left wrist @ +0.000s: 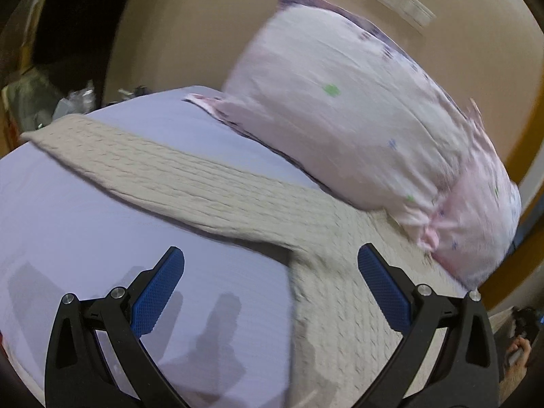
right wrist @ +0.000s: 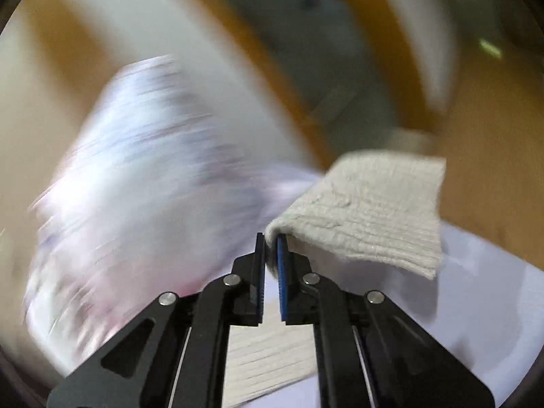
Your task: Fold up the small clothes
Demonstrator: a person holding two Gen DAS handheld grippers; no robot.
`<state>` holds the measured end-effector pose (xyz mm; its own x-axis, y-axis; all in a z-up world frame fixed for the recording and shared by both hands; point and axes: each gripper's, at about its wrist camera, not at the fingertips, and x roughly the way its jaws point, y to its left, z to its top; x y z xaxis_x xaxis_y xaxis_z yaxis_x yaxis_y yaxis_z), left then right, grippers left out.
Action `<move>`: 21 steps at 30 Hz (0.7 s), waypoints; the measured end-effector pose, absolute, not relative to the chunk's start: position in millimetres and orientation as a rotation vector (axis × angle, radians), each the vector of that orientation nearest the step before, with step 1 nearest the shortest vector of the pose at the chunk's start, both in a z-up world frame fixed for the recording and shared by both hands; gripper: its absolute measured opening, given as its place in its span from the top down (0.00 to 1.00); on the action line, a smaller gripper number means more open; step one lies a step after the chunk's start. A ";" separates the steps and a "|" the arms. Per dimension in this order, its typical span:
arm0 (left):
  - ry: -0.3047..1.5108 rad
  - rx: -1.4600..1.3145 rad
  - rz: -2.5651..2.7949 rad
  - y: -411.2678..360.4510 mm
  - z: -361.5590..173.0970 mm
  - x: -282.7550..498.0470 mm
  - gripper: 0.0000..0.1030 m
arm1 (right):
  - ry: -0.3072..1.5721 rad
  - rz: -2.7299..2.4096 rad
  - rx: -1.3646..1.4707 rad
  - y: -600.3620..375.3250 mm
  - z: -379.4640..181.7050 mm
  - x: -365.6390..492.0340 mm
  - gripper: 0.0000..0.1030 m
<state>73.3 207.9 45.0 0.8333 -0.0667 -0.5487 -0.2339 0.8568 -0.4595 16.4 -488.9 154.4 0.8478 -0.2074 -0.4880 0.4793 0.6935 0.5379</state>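
Observation:
A beige knit garment (left wrist: 217, 183) lies spread on the pale lilac bed sheet (left wrist: 68, 224), one long part running to the far left, the rest under the gripper at lower right. My left gripper (left wrist: 270, 272) is open and empty, hovering over the sheet and the garment's edge. My right gripper (right wrist: 271, 244) is shut on a corner of the beige knit garment (right wrist: 374, 210) and holds it lifted above the sheet, the cloth draping to the right. The right wrist view is blurred by motion.
A pink and white flowered pillow (left wrist: 357, 115) leans against the beige wall at the far right of the bed; it shows blurred in the right wrist view (right wrist: 136, 187). Clutter (left wrist: 78, 98) sits beyond the bed's far left edge. An orange wooden frame (right wrist: 272, 68) stands behind.

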 end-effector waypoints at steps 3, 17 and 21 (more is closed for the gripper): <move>0.568 -0.608 0.129 230.6 42.7 69.4 0.02 | 0.416 -0.091 0.553 -376.0 186.2 48.0 0.94; 0.599 -0.943 0.330 344.5 10.8 75.5 0.31 | 0.651 0.315 0.451 -200.8 134.2 74.9 0.29; 0.559 -1.109 0.352 373.4 -3.8 75.4 0.46 | 0.652 0.204 0.476 -237.3 122.0 62.3 0.26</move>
